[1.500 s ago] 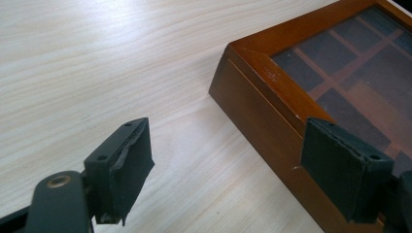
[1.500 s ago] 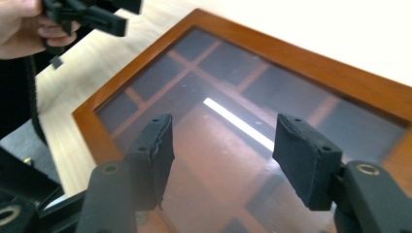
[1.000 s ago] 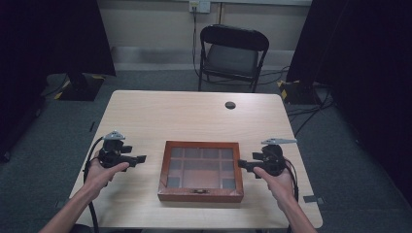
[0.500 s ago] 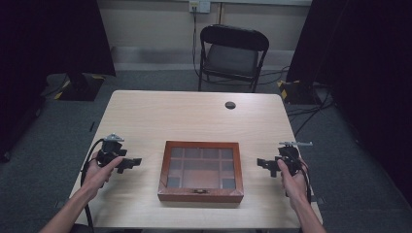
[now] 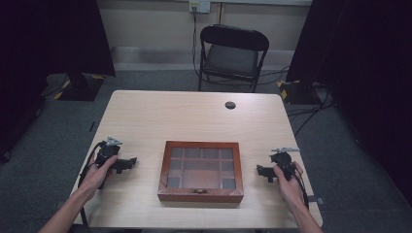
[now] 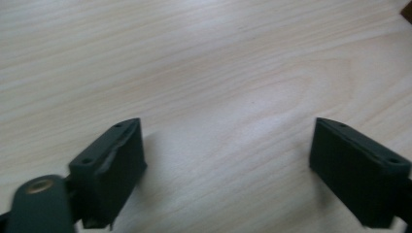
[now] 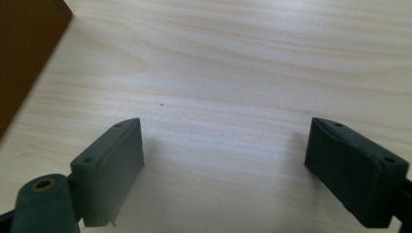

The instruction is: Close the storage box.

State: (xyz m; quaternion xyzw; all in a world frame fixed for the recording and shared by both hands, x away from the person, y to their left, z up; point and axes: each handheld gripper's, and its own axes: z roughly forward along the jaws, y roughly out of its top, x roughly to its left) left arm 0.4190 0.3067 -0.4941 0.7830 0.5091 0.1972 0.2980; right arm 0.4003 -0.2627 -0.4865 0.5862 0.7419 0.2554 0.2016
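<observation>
Beyond the table, high view alone shows a chair.

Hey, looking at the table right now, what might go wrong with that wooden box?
The wooden box has a glass lid, so a hard knock from either open gripper could crack it. The left gripper and right gripper sit apart from its sides; an uneven push might skew it toward the table front edge.

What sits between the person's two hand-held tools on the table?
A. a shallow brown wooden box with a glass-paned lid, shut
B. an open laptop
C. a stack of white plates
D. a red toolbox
A: the shallow brown wooden box with a glass-paned lid lies shut on the light wooden table, between the left gripper and the right gripper.
</observation>
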